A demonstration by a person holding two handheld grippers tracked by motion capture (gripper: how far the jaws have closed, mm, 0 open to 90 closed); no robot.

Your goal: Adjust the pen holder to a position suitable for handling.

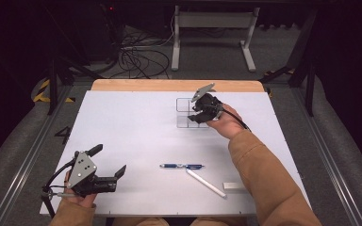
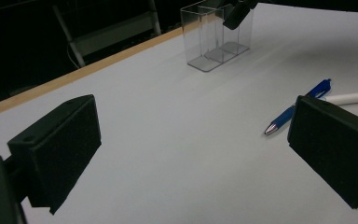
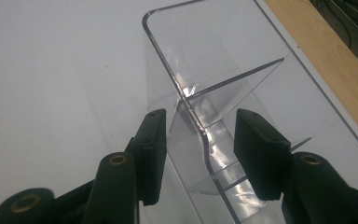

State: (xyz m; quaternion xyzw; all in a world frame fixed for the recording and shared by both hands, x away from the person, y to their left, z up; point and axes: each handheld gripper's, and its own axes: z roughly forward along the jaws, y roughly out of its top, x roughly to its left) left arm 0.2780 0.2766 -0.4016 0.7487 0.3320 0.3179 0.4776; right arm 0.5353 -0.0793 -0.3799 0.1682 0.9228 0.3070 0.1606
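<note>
A clear plastic organiser box (image 1: 185, 113) with inner dividers stands upright at the far middle of the white table (image 1: 132, 127). My right gripper (image 1: 199, 115) is at its right side. In the right gripper view the gripper (image 3: 200, 126) is open, its jaws straddling one clear wall of the box (image 3: 205, 60) with a gap on each side. My left gripper (image 1: 109, 160) rests open near the front left corner, nothing between its jaws (image 2: 193, 135). A blue pen (image 1: 182, 165) and a white pen (image 1: 206, 183) lie near the front middle.
A small white block (image 1: 234, 186) lies right of the white pen. A wooden strip (image 1: 169, 85) edges the table's far side. Beyond it stand a white frame (image 1: 212, 28) and loose cables (image 1: 139, 56) on the floor. The left gripper view shows the box (image 2: 216, 39) and blue pen (image 2: 298, 108).
</note>
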